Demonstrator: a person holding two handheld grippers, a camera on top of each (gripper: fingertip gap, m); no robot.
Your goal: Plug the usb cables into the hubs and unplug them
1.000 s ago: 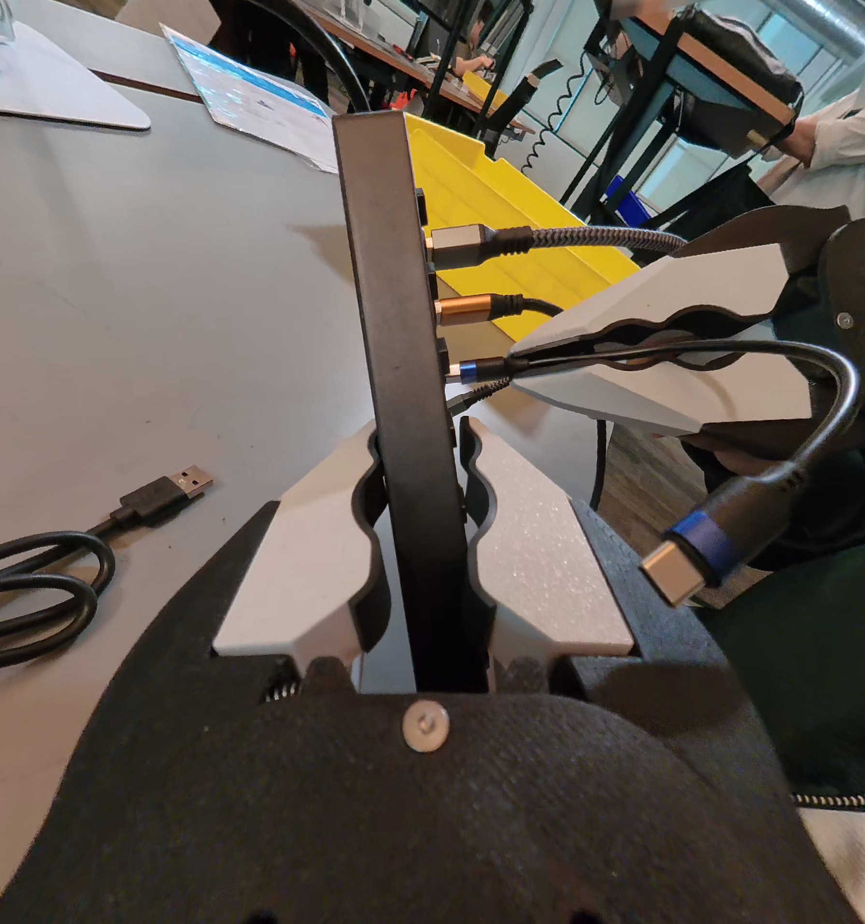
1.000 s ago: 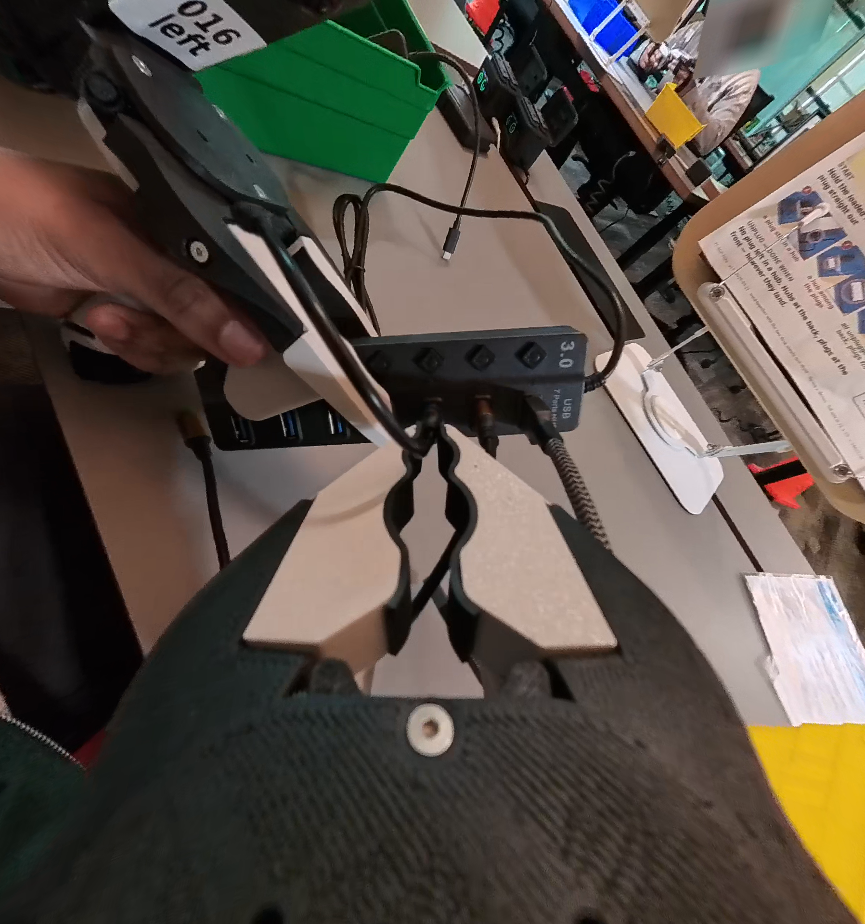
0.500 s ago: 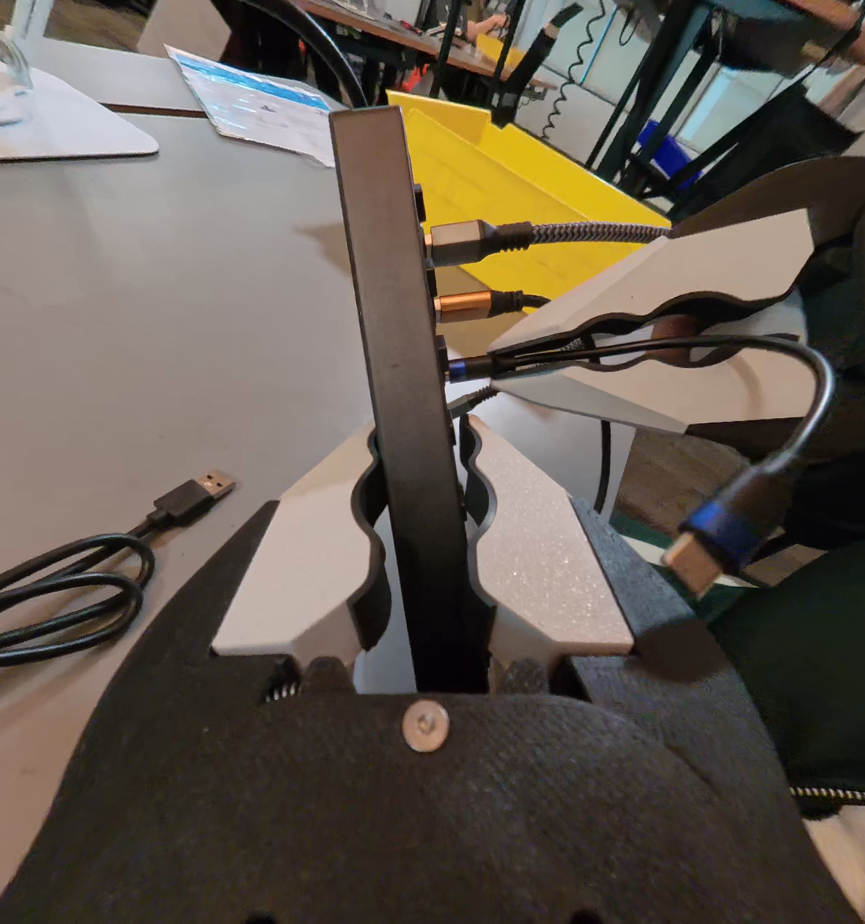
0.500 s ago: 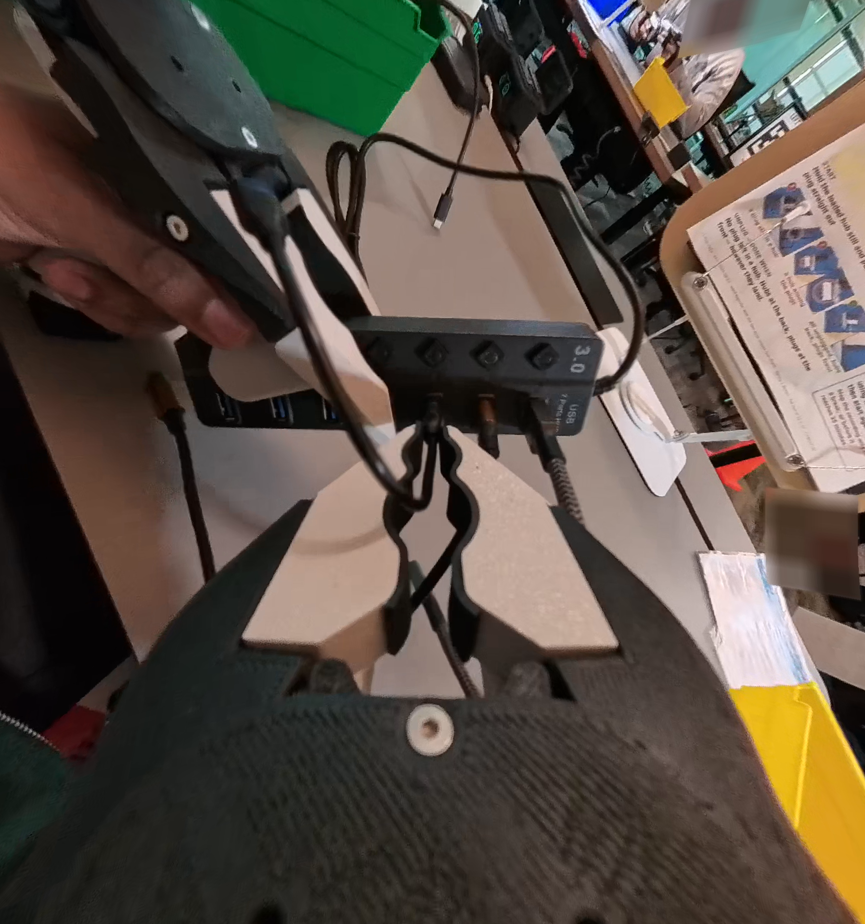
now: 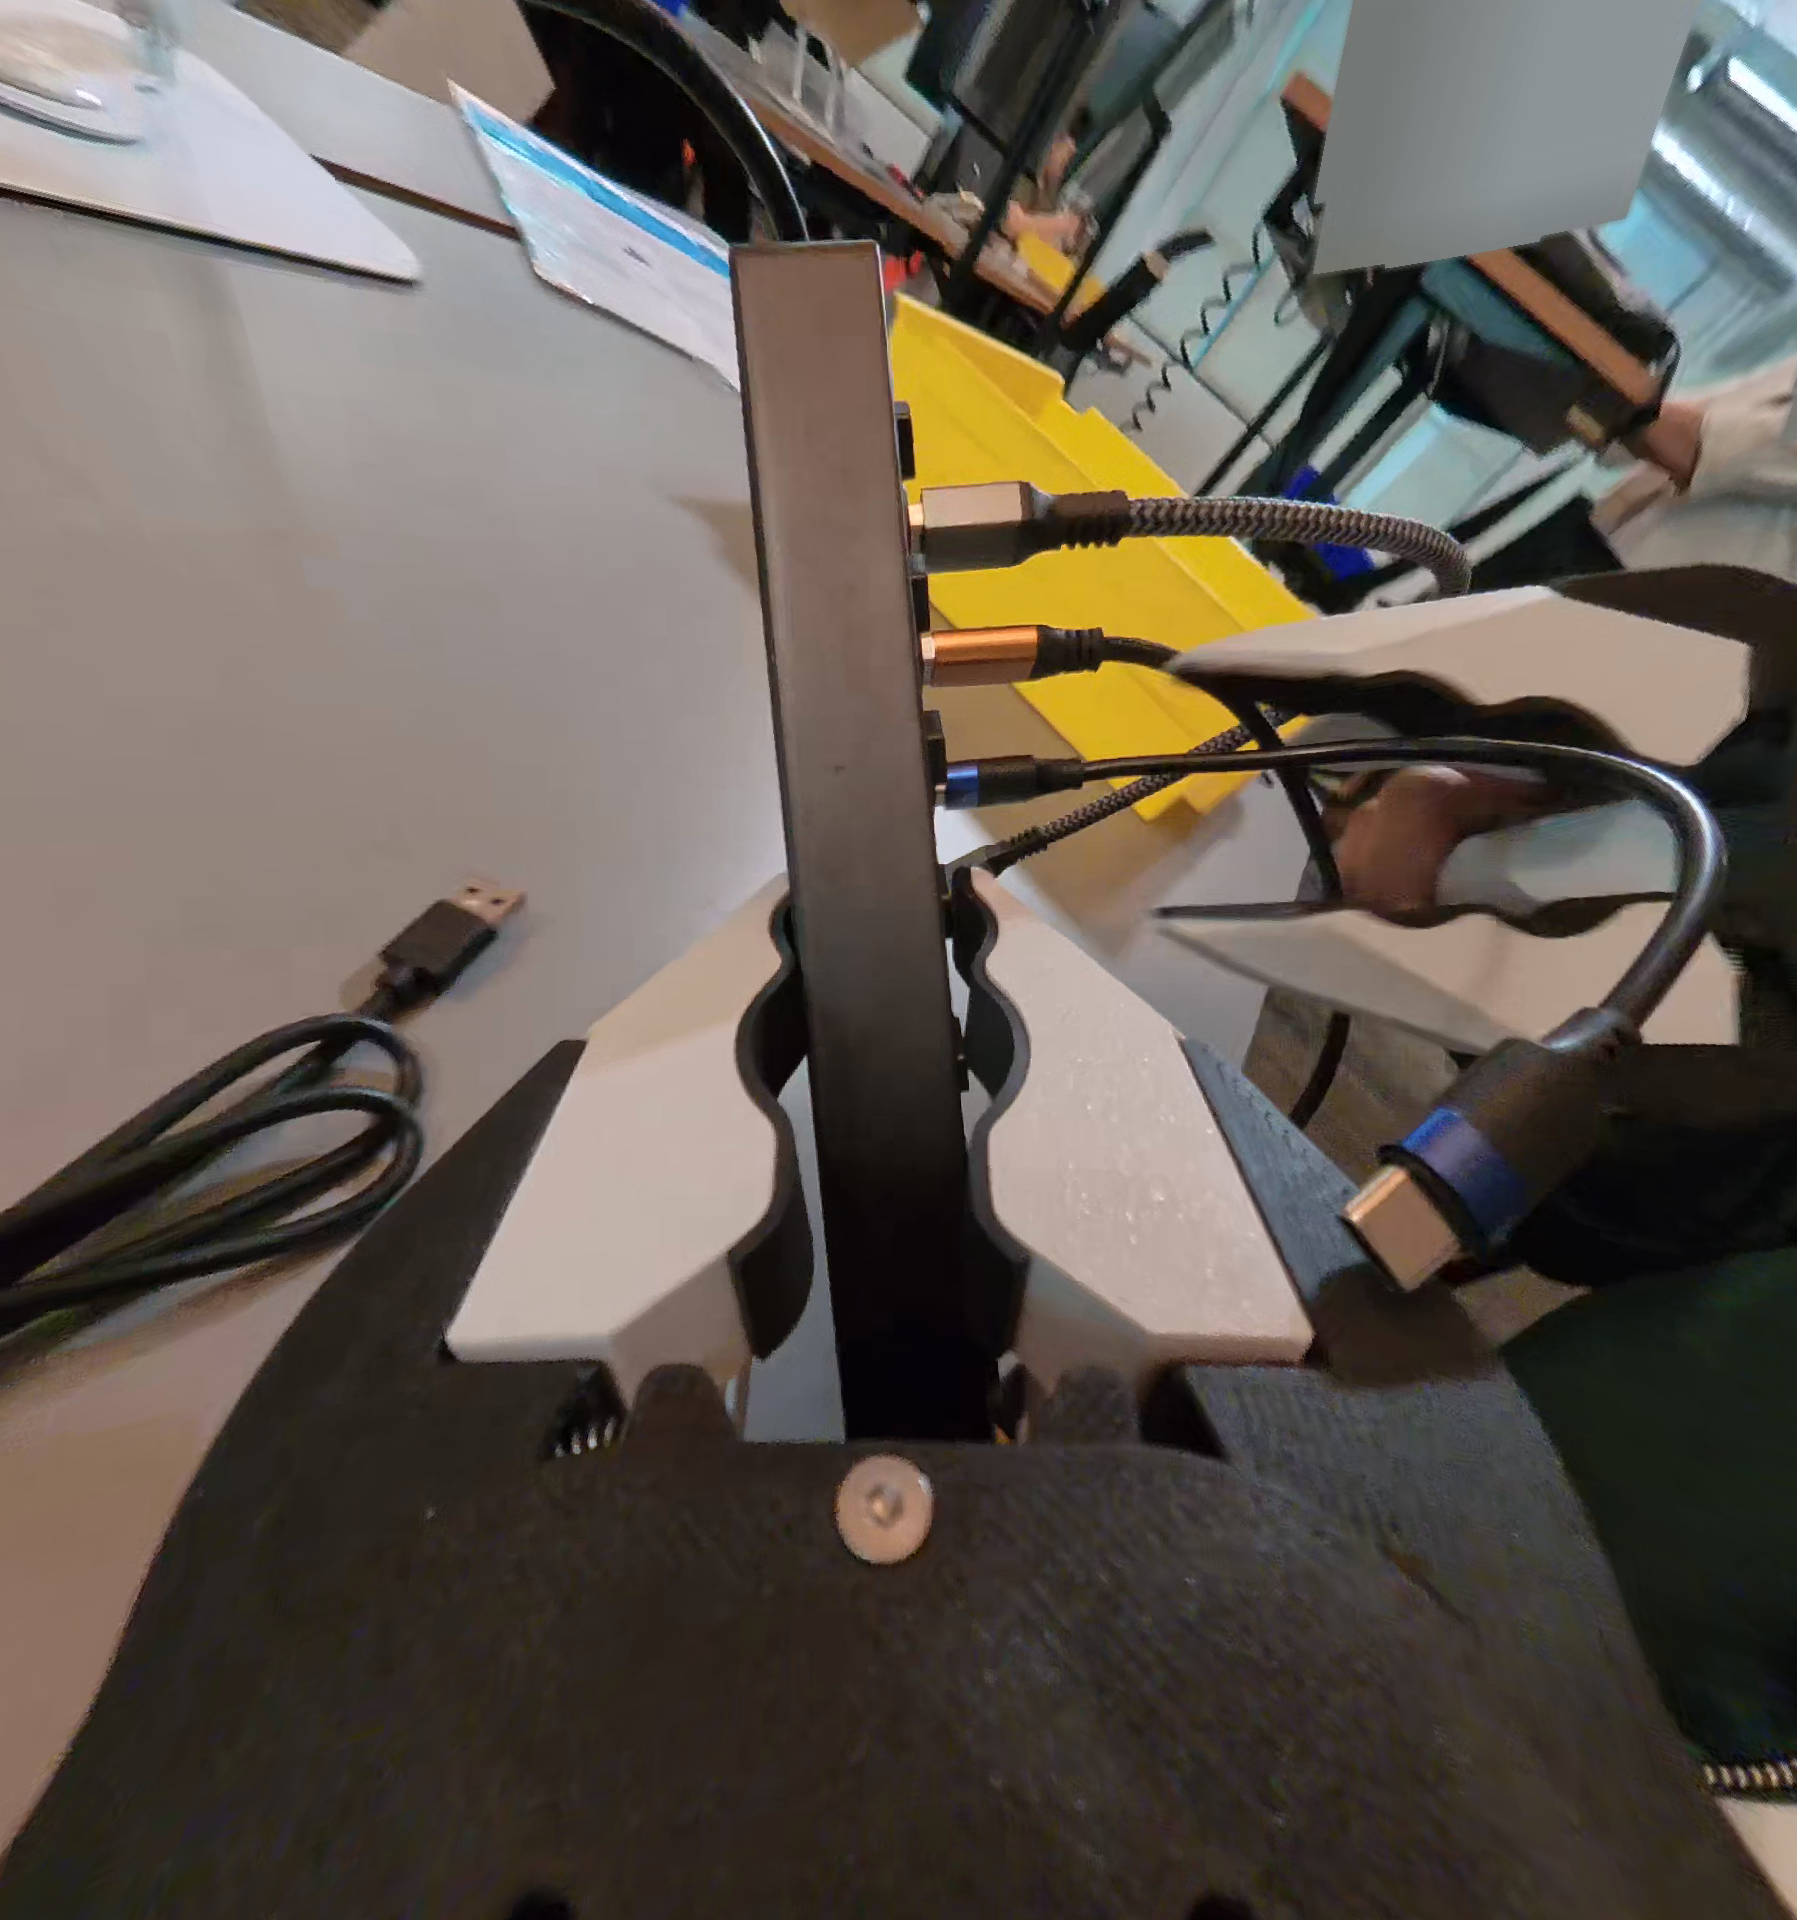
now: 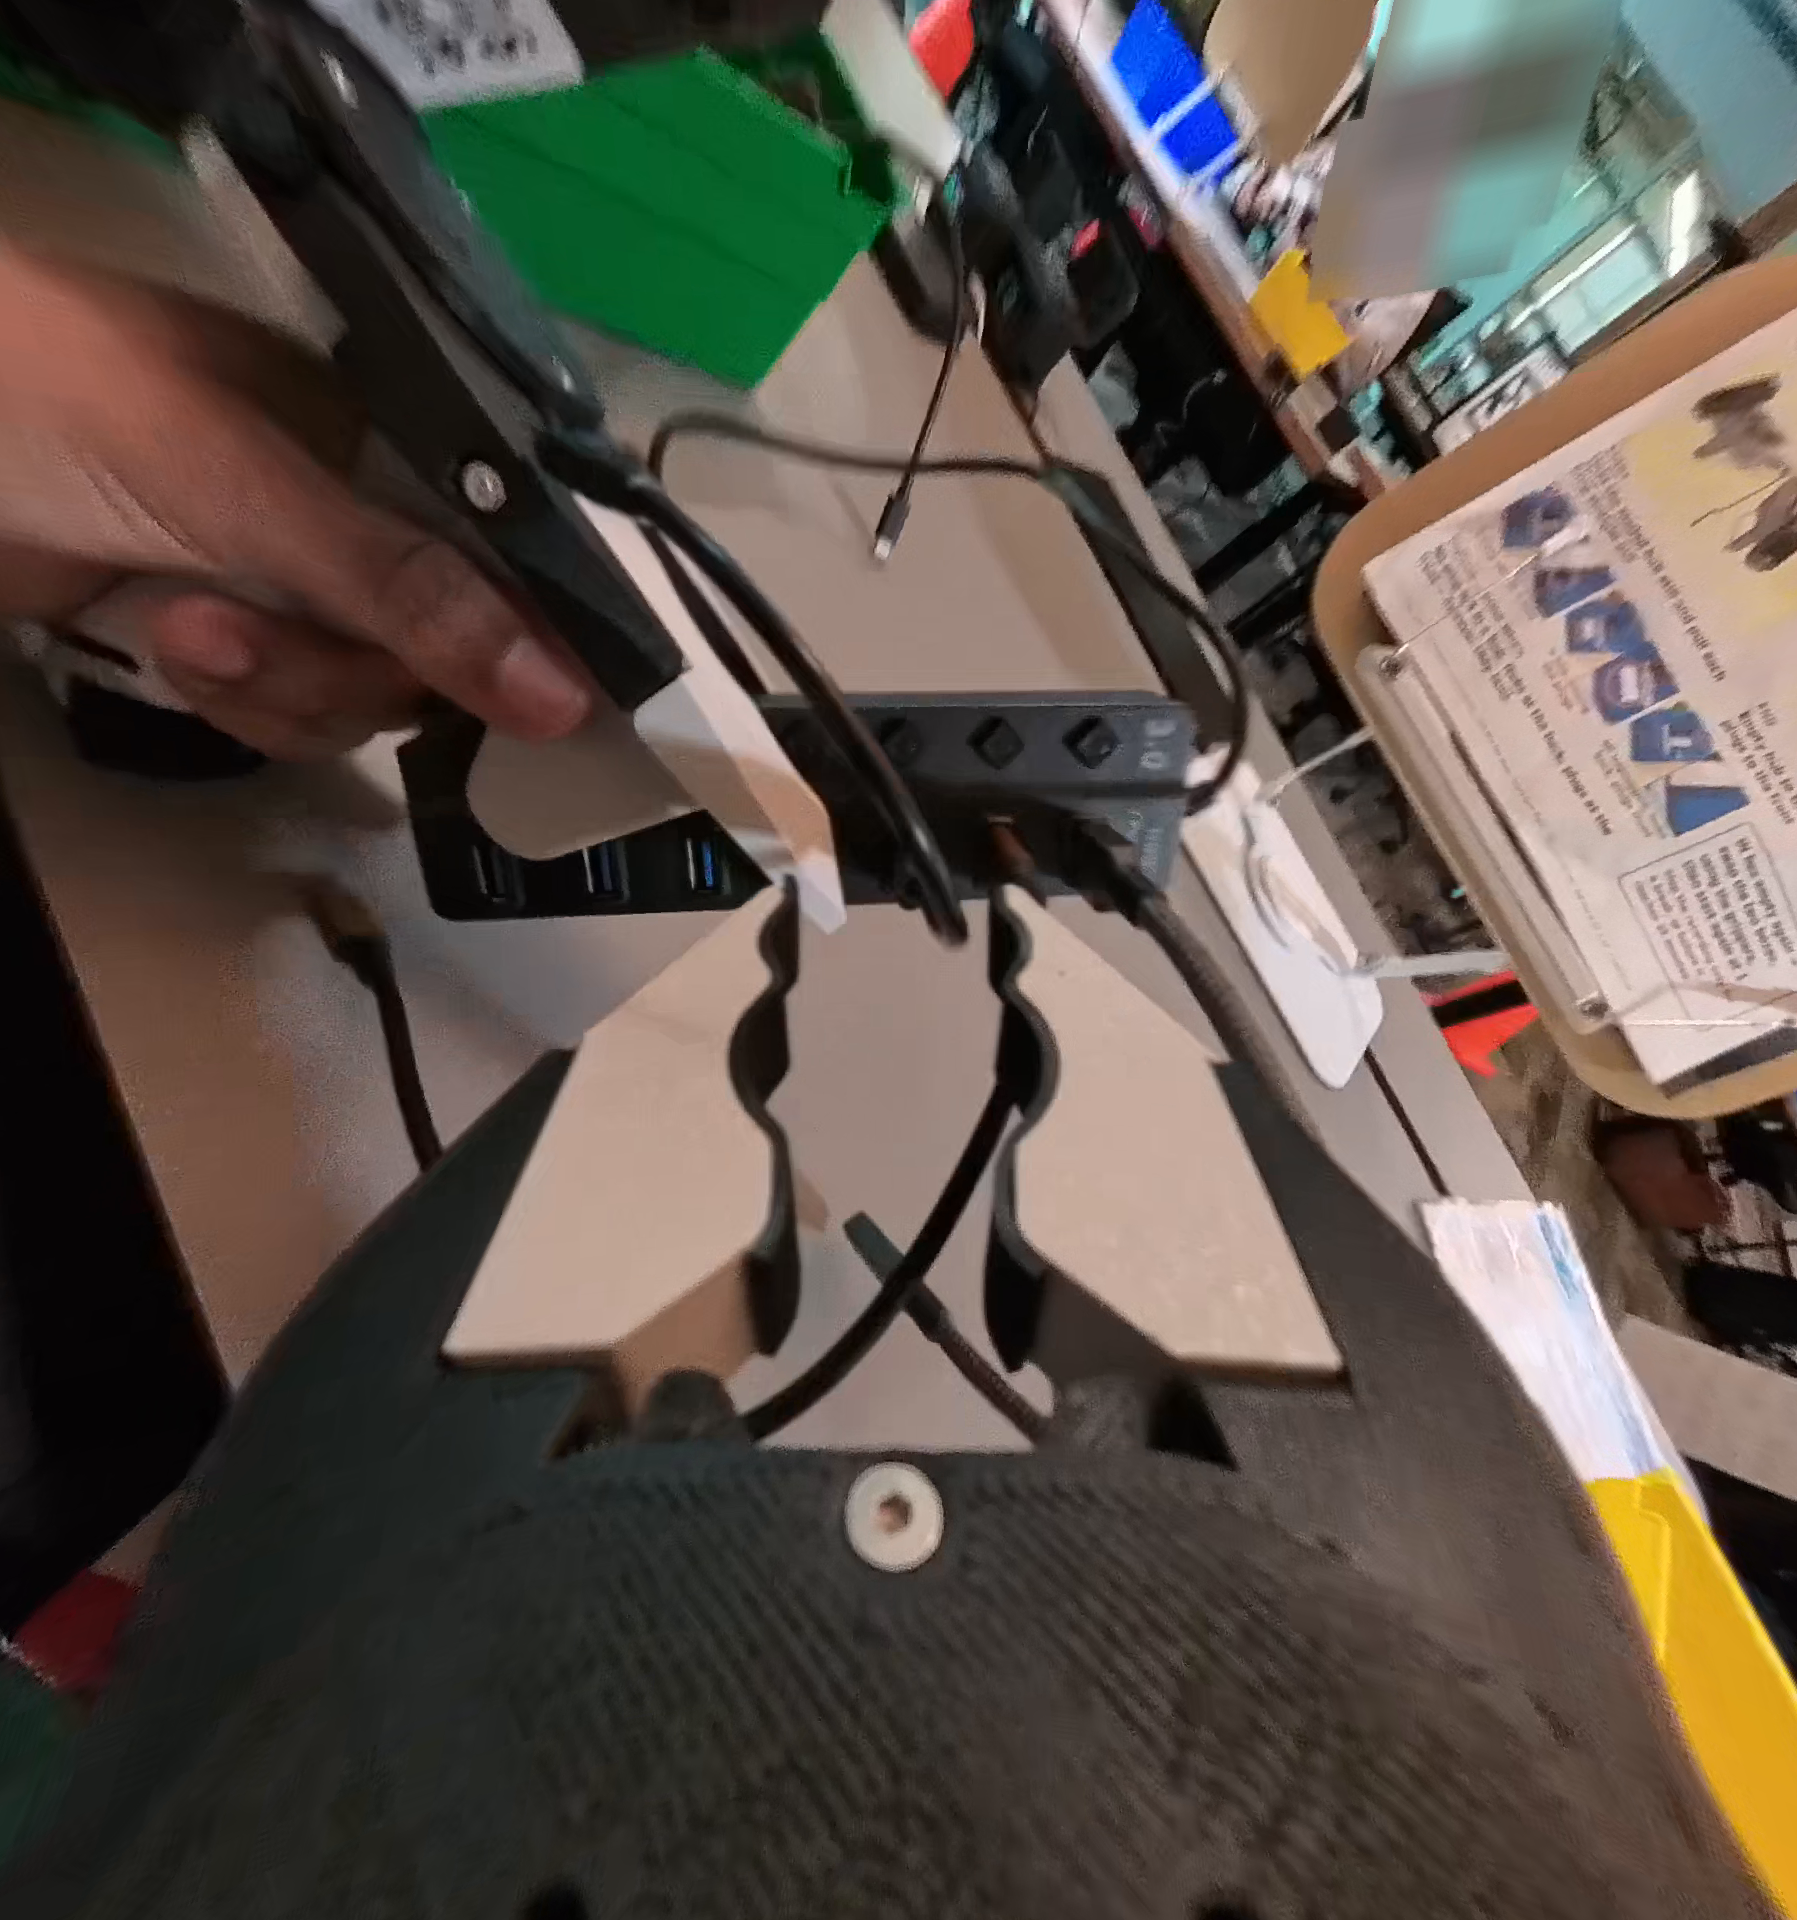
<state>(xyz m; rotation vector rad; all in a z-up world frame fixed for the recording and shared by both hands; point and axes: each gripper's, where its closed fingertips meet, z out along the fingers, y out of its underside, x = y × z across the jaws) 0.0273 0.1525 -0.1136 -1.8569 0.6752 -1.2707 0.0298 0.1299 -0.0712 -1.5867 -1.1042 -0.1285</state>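
Observation:
My left gripper (image 5: 868,904) is shut on a long black USB hub (image 5: 821,582) and holds it on edge above the grey table. Three cables sit in its ports: a grey braided one (image 5: 977,520), an orange-tipped one (image 5: 977,657) and a blue-ringed one (image 5: 987,779). My right gripper (image 5: 1169,790) is open just right of the hub, its jaws apart around the thin black cable of the blue-ringed plug without gripping it. In the right wrist view the right gripper (image 6: 894,914) is open in front of the hub (image 6: 987,743), and the cable loops between its fingers. The cable's loose blue-ringed end (image 5: 1434,1195) hangs free.
A loose black USB cable (image 5: 250,1091) lies coiled on the table at the left. A yellow bin (image 5: 1029,488) is behind the hub and a green bin (image 6: 665,208) stands farther back. A white stand base (image 6: 1289,935) and an instruction board (image 6: 1652,675) are at the right.
My right gripper has opened and let go of the blue-ringed plug, which stays in the hub. The left gripper still holds the hub.

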